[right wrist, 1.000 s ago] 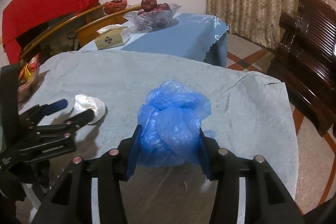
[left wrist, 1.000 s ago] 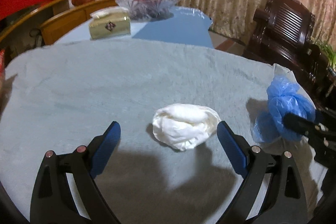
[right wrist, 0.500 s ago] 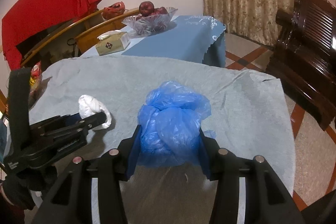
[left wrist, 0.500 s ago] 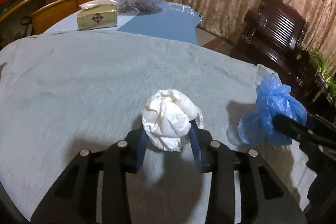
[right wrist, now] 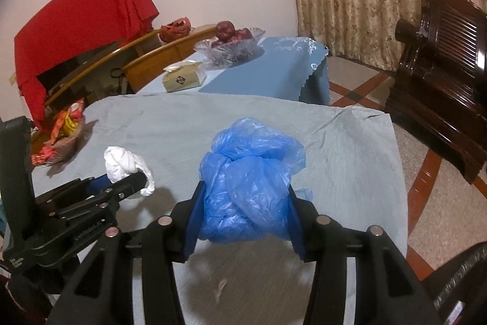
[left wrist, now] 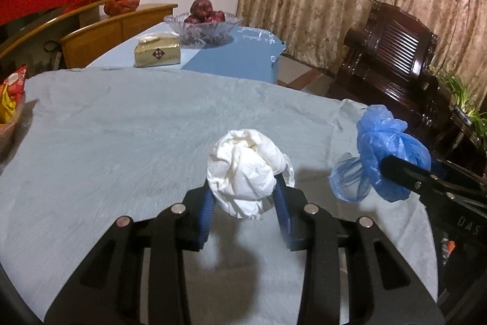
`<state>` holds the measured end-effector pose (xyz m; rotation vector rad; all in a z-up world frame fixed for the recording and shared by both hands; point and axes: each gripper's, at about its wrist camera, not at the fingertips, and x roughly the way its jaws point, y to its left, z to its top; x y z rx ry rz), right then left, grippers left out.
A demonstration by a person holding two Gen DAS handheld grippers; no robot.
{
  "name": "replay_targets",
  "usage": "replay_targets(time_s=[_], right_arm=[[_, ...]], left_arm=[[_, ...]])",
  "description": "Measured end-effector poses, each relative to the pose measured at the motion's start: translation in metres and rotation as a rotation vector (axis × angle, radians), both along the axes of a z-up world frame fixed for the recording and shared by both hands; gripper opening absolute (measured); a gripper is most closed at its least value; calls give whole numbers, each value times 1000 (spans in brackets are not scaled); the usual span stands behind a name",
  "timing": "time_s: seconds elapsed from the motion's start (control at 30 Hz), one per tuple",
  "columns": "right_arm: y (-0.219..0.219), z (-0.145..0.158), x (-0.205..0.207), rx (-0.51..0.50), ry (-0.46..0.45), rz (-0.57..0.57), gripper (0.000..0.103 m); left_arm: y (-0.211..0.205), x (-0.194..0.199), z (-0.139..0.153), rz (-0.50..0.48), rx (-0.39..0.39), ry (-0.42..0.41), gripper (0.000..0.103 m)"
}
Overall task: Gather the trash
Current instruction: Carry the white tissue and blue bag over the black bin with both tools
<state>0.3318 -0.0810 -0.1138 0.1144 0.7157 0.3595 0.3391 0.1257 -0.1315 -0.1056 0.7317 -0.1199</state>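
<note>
From the left wrist, your left gripper (left wrist: 243, 200) now clenches the tissue (left wrist: 243, 172); a second ago its jaws stood wide with the wad lying between them on the cloth (left wrist: 121, 127). The wad now sits off the cloth, casting a shadow below, so that piece looks collected. Off to its right, the bag (left wrist: 386, 154) hangs in the other tool's grip.

From the right wrist, your right gripper (right wrist: 243, 212) grips the blue bag as before, bulging above its pads (right wrist: 190, 221). To its left the left gripper holds the tissue aloft. Both pieces are in hand; you likely need a bin next, and none shows.
</note>
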Motion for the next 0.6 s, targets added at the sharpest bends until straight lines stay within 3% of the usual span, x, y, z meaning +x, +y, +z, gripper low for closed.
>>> replay_targets(time_s=[0.6], right_arm=[[-32,58,-91,-5,-74,-26,48]], left_arm=[[-34,-93,63,-9,-2,-76,34]])
